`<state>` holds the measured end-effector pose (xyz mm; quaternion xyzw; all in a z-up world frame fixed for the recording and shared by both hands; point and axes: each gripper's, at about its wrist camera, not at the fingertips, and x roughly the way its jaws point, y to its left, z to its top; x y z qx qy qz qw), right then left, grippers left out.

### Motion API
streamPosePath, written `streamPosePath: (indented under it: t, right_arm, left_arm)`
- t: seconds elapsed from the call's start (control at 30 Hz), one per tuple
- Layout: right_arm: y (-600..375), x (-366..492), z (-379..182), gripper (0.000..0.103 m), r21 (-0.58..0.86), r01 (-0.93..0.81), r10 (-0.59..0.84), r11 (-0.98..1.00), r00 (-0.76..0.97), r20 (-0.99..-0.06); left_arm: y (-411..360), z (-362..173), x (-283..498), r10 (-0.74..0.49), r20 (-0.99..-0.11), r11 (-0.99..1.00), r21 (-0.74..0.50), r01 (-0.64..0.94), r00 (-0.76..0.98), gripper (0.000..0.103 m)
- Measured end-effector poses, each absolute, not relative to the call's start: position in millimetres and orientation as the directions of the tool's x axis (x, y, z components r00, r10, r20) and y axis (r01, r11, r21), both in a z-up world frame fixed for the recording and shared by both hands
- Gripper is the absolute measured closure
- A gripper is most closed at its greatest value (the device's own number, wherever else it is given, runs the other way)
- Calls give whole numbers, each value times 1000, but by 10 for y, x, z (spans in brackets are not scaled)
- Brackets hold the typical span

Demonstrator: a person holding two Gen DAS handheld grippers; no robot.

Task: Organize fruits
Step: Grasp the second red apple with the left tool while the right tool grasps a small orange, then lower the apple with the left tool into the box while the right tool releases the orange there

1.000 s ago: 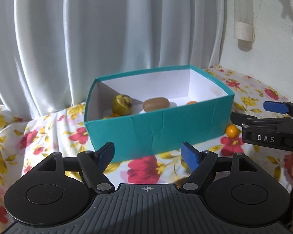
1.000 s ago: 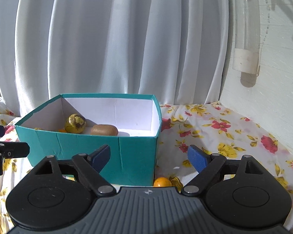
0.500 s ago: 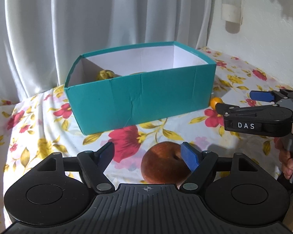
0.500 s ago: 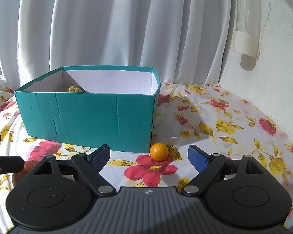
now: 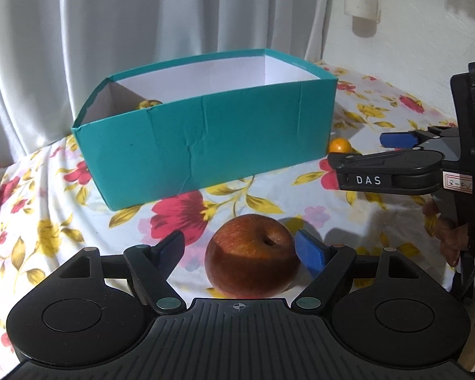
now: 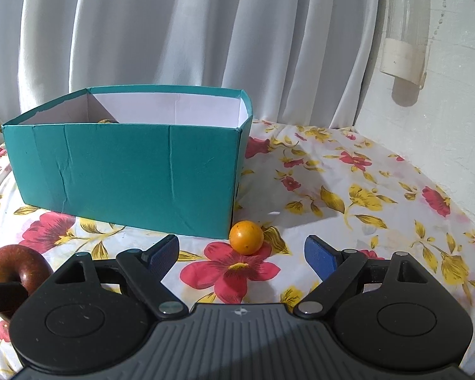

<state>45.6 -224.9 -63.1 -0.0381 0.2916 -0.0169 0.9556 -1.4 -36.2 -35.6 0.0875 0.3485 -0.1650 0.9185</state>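
**Both grippers open over loose fruit, box not yet loaded with these 2 pieces**

Your left gripper (image 5: pixel 239 253) stands wide, and its jaws have just been opening further. The red apple (image 5: pixel 251 256) sits between them on the floral cloth (image 5: pixel 47 237), stem dimple tilted up and to the right. The right pad looks to be at the skin or just off it; the left pad stands clearly apart, so nothing is clamped yet. Judge the apple firm, smooth, rounded and fairly heavy for these pads: take it across its widest girth, pads opposite each other, or it may squirt forward. The gripper points down and forward, low over the cloth.

The teal box (image 5: pixel 205 145) stands beyond the apple, open-topped, with 1 yellowish fruit (image 5: pixel 148 104) just showing above its near wall.

Your right gripper (image 6: pixel 242 253) is also spread, nothing between its pads. The small orange fruit (image 6: pixel 246 237) lies just ahead of the tips, beside the box's near right corner. Expect it light, round and prone to roll; a thin skin would bruise, so close gently on its middle. This gripper also slopes down toward the cloth.
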Motion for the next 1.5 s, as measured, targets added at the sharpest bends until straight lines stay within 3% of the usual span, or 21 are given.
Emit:
streamPosePath:
  t: [0.1, 0.23, 0.3, 0.4, 0.6, 0.97, 1.37, 1.5]
  right_arm:
    - [-2262, 556, -685, 28, -76, 0, -44, 997, 817, -575]
    - [-2272, 703, -768, 32, -84, -6, -45, 996, 804, -593]
    - [-2281, 771, -809, 42, -81, -13, -39, 997, 795, -605]
    - [-2282, 851, -872, 48, -83, -25, -32, 996, 786, -617]
    - [-2305, 905, -905, 73, -82, -25, -31, 996, 793, -609]
    - [-2317, 683, -623, 73, -55, -10, -24, 998, 810, -585]
    - [-2008, 689, 331, 73, 12, -133, 125, 991, 890, -438]
    - [-1873, 796, 671, 73, -54, -156, 128, 986, 929, -348]
  left_arm:
    - [-390, -397, 32, -256, -680, 924, 38, 381, 687, 20]
    - [-452, -519, 105, -249, -724, 914, 45, 404, 643, 22]
    - [-460, -598, 128, -250, -747, 910, 37, 414, 616, 28]
    - [-452, -626, 141, -252, -751, 910, 30, 413, 610, 28]
    - [-424, -633, 172, -254, -749, 913, 22, 406, 612, 28]
    - [-256, -371, 205, -219, -712, 936, 40, 351, 667, 28]
    - [-140, 788, 658, -116, -522, 969, 126, 211, 845, 28]
    - [-84, 1163, 997, -61, -528, 986, 99, 133, 847, 28]
